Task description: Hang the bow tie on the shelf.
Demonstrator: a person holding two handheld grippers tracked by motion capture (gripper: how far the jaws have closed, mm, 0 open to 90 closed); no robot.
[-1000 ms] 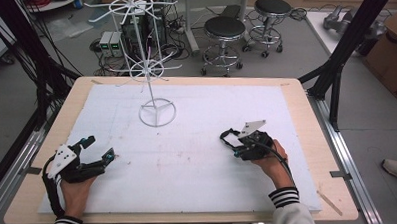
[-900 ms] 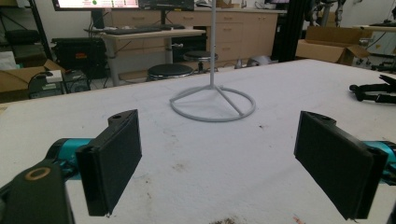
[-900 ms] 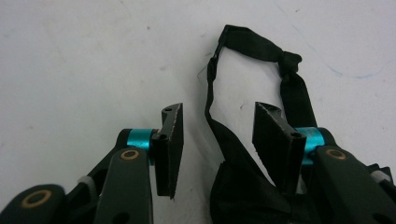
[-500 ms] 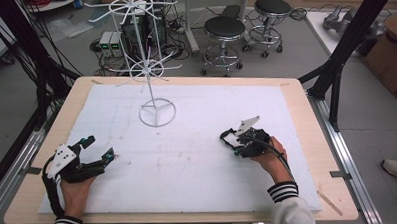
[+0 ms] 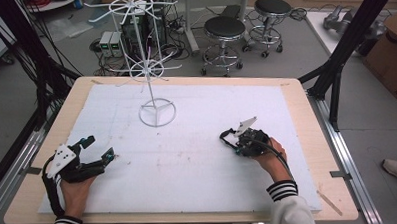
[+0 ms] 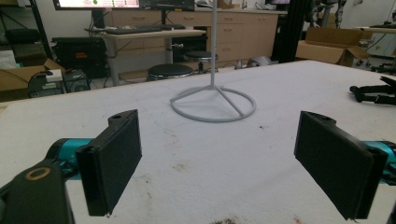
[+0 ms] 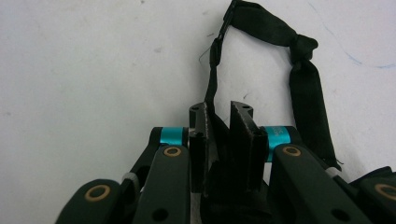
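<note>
High view. Wooden table (image 5: 306, 113) topped with a white foam sheet (image 5: 198, 157). White wire display stand (image 5: 150, 68) upright on its ring base at the far left-centre of the sheet, spoked arms at 2 levels. Left gripper (image 5: 95, 153) low at the near-left of the sheet, held by the left hand (image 5: 75, 194), striped cuff at the frame edge; jaws stand apart with bare sheet between them. Right gripper (image 5: 237, 143) at the near-right, held by the right hand (image 5: 268, 159); a black strap (image 5: 226, 137) loops out from its tips onto the sheet. 2 round black stools (image 5: 225, 28) on the floor beyond the table.

Left gripper view. Left gripper (image 6: 217, 158) with its 2 black padded jaws wide apart, nothing between them. Ring base of the stand (image 6: 213, 103) lies ahead on the sheet, well apart from the jaws. The other gripper's dark tips show at the far right edge.

Right gripper view. Right gripper (image 7: 226, 135) with jaws close together, clamped on the black strap (image 7: 306, 84). The strap runs up from the jaws, loops, carries a knot at upper right, then falls back down the right side, lying on the white sheet (image 7: 93, 70).
</note>
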